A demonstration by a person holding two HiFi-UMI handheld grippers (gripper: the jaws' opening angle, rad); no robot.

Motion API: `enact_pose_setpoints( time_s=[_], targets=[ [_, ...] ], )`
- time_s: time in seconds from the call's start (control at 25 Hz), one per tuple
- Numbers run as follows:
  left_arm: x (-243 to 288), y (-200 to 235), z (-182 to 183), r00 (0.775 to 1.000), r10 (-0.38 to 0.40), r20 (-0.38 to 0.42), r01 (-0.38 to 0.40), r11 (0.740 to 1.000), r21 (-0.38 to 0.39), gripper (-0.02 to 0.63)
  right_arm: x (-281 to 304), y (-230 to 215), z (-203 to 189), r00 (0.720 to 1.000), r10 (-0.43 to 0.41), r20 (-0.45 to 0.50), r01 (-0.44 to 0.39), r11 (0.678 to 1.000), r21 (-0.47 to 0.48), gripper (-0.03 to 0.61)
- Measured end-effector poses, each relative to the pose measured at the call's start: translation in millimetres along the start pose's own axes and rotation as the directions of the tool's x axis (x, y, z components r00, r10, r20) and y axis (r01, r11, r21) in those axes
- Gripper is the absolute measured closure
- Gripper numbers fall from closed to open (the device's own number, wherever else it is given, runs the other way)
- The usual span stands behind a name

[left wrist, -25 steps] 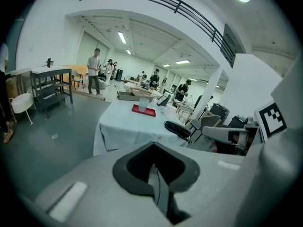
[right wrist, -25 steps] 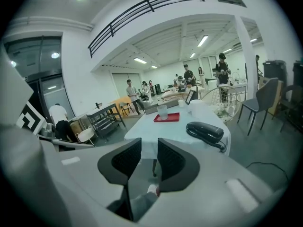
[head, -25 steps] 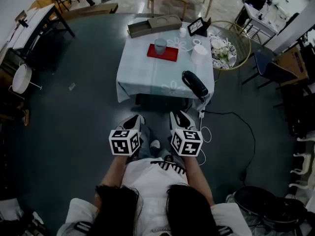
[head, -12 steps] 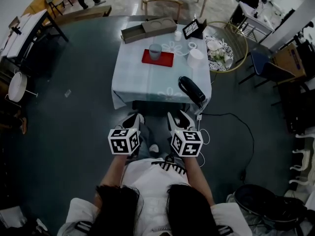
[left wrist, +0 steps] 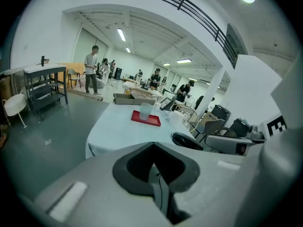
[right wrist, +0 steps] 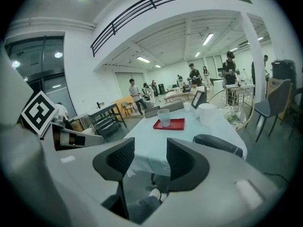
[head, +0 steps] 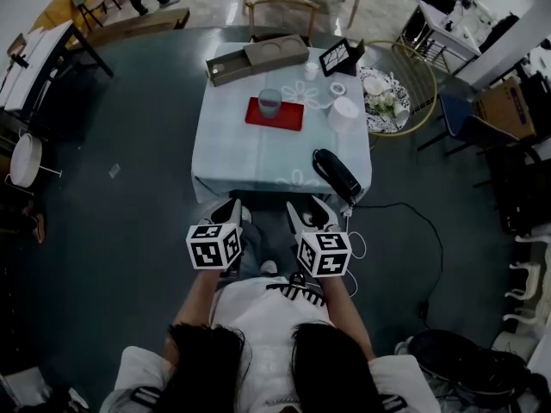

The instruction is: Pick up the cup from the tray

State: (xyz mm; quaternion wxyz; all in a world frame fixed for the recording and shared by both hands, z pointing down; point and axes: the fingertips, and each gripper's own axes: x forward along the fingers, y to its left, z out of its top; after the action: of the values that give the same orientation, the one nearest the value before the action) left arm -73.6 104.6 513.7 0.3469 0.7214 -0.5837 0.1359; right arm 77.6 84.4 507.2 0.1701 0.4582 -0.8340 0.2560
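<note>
A clear cup stands upright on a red tray in the far half of a table with a pale cloth. Both grippers hang well short of the table, over the person's lap. My left gripper is shut, its pads pressed together with nothing between them. My right gripper is open and holds nothing, with a gap between its pads. Both gripper views show the cup on the tray far ahead.
A black case lies at the table's near right corner. A white cylinder, a framed tablet and a flat cardboard box stand behind the tray. A round wire side table is at the right; a cable runs across the floor.
The table has come closer and looks larger in the head view. Both grippers keep their places and states in front of the person.
</note>
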Motion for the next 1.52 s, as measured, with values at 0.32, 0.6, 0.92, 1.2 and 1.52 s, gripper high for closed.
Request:
enact_pose_setpoints(
  time_s=[0.32, 0.6, 0.92, 1.2, 1.52],
  targets=[
    [36, 23, 32, 0.999, -0.024, -0.033, 0.024, 1.0, -0.006, 0.614, 45, -4, 31, 1.0, -0.005, -0.01, 0.005, 1.0, -0.018, 0.328],
    [67, 50, 66, 0.998, -0.042, -0.051, 0.041, 0.999, -0.008, 0.614, 78, -5, 58, 0.999, -0.032, 0.009, 0.032, 0.999, -0.029, 0.278],
    [98, 74, 102, 0.995, -0.072, -0.064, 0.075, 0.996, 0.048, 0.614, 114, -8, 80, 0.996, -0.09, 0.011, 0.09, 0.995, -0.032, 0.265],
    [119, 94, 124, 0.99, -0.104, -0.098, 0.111, 0.991, 0.075, 0.614, 149, -8, 99, 0.991, -0.13, 0.006, 0.13, 0.99, -0.059, 0.229],
    [138, 112, 137, 0.985, -0.109, -0.133, 0.123, 0.988, 0.099, 0.614, 182, -12, 114, 0.99, -0.14, -0.005, 0.139, 0.984, -0.108, 0.198]
  ],
)
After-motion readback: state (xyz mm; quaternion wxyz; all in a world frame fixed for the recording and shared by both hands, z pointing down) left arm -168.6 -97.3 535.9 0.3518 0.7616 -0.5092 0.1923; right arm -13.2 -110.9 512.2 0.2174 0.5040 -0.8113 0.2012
